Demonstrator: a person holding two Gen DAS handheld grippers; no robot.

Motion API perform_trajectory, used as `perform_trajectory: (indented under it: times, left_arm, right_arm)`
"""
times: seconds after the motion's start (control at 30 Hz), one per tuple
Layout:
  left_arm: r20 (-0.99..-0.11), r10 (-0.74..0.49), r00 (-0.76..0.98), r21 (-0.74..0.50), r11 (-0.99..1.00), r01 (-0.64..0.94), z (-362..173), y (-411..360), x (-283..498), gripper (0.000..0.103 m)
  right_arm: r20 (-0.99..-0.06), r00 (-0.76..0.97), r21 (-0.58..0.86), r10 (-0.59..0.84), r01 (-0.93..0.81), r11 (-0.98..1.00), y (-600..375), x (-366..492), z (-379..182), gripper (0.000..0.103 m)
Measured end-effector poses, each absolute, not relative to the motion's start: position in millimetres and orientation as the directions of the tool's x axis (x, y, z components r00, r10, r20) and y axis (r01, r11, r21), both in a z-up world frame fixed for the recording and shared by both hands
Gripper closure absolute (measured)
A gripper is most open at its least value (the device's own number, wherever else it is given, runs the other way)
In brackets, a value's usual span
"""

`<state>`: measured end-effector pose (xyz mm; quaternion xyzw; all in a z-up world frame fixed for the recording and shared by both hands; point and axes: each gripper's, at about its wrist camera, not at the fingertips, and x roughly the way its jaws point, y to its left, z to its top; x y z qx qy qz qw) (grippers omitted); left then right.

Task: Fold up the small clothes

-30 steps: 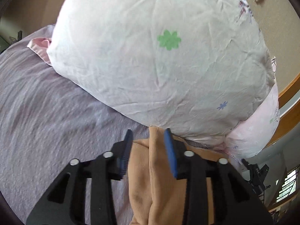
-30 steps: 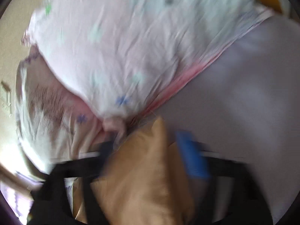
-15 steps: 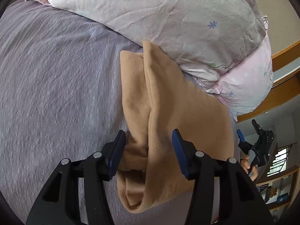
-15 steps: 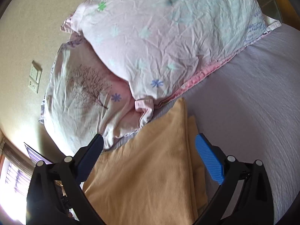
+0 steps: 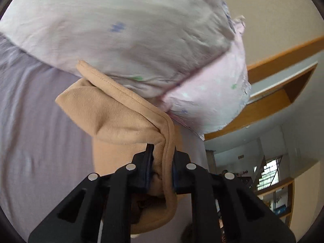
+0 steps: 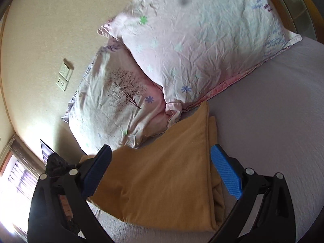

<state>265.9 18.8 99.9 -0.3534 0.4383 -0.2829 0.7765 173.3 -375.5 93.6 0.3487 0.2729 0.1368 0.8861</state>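
Note:
A tan fleece garment (image 6: 170, 174) lies folded on the lilac bed sheet (image 6: 273, 121), its far corner against the pillows. In the left wrist view my left gripper (image 5: 162, 168) is shut on a folded edge of the garment (image 5: 121, 117) and lifts it off the sheet. In the right wrist view my right gripper (image 6: 162, 174) is open wide and hovers above the garment, one blue pad (image 6: 226, 172) on each side of it, not touching the cloth.
Two pink-and-white flowered pillows (image 6: 198, 40) (image 6: 113, 101) lie stacked at the head of the bed against a beige wall with a switch plate (image 6: 64, 77). A wooden ledge (image 5: 273, 101) and a window (image 6: 14, 174) are beyond the bed.
My left gripper was open over the flat garment; now it is shut on a folded edge and has lifted it. My right gripper stays open and has drawn back slightly.

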Motion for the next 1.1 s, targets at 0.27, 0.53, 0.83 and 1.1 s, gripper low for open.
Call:
perform_trajectory:
  times: [0.27, 0.53, 0.83, 1.1]
  left_arm:
    - [-0.516, -0.852, 0.089, -0.807, 0.518, 0.284, 59.8, -202.0, 283.5, 0.079]
    - [-0.487, -0.786, 0.38, -0.735, 0.604, 0.307, 97.3, -106.7, 269.0, 0.018]
    - [-0.688, -0.682, 0.246, -0.671, 0.728, 0.143, 25.4, -86.6, 280.7, 0.018]
    - [-0.649, -0.727, 0.224, -0.698, 0.686, 0.206, 9.1, -108.4, 261.7, 0.049]
  right_arm:
    - [-0.419, 0.822, 0.719, 0.386, 0.041, 0.693, -408.3, 151.3, 76.6, 0.005]
    - [-0.442, 0.766, 0.721, 0.467, -0.006, 0.693, -419.6, 149.4, 78.5, 0.005]
    - [-0.576, 0.53, 0.747, 0.622, 0.033, 0.664, -379.8, 192.8, 33.8, 0.005]
    - [-0.53, 0.481, 0.8, 0.698, 0.011, 0.6, -369.9, 194.7, 10.7, 0.068]
